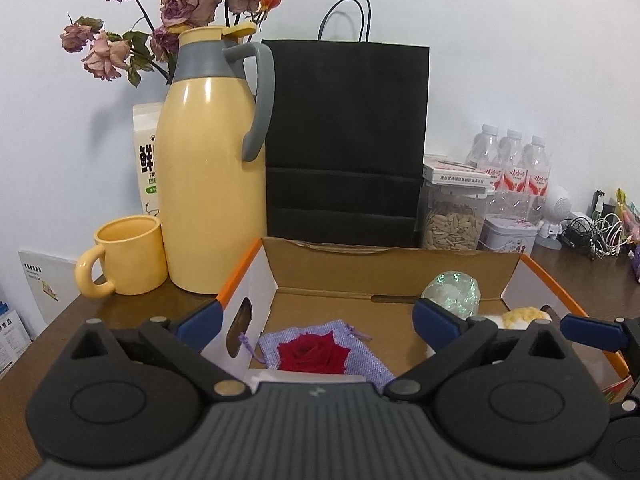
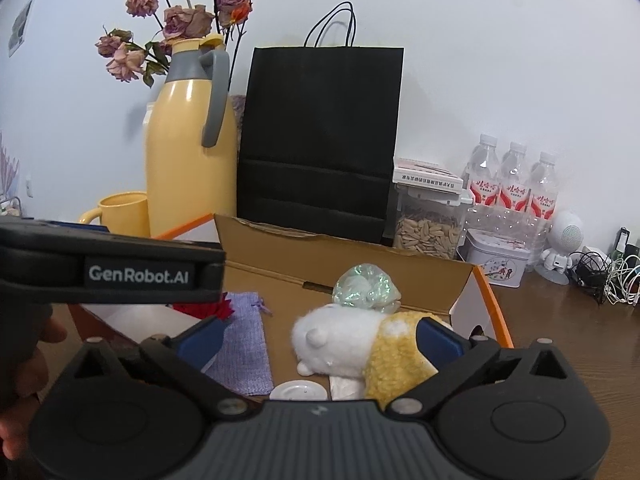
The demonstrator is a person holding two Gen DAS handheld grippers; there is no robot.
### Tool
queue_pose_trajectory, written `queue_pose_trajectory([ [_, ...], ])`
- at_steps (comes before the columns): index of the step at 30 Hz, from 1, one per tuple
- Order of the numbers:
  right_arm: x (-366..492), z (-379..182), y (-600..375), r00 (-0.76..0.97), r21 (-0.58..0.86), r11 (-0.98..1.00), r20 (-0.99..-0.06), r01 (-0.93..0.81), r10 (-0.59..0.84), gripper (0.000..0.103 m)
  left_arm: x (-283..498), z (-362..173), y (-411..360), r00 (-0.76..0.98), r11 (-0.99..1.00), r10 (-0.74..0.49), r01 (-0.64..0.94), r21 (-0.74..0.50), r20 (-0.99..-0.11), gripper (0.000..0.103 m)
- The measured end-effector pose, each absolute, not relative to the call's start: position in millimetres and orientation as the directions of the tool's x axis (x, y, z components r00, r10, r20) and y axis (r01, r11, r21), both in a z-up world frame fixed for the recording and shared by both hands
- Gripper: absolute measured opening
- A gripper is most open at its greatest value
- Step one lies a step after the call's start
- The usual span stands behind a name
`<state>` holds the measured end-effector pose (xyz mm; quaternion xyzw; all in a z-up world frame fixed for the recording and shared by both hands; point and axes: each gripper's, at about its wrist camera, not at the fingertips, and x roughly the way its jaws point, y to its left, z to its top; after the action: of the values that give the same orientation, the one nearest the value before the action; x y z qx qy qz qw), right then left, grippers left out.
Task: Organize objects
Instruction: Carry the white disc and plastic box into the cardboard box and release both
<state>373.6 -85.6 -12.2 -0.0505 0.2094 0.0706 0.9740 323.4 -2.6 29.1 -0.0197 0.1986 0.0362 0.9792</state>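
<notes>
Right wrist view alone reveals the plush toy (image 2: pixel 352 344) between the wide-spread right gripper (image 2: pixel 316 340), inside the cardboard box (image 2: pixel 352 256). Left gripper (image 1: pixel 316 320), also spread wide, is seen above the red rose (image 1: pixel 312 354), half hidden elsewhere.

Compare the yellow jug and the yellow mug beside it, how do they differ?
The yellow jug stands much taller than the yellow mug. The jug has a grey collar, grey handle and a closed lid; the mug is open-topped and yellow all over, handle included. The jug's handle points right in the left wrist view, the mug's points left. Both are the same pale yellow, glossy, upright, side by side on the brown table.
</notes>
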Motion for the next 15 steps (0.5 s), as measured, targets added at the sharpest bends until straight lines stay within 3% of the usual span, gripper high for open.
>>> queue_pose_trajectory([
  [15, 340, 24, -88, 0.919, -0.079, 0.980, -0.368, -0.183, 0.142, 0.103, 271, 71, 0, 0.941, 0.999, 0.041, -0.050, -0.019, -0.336, 0.103],
])
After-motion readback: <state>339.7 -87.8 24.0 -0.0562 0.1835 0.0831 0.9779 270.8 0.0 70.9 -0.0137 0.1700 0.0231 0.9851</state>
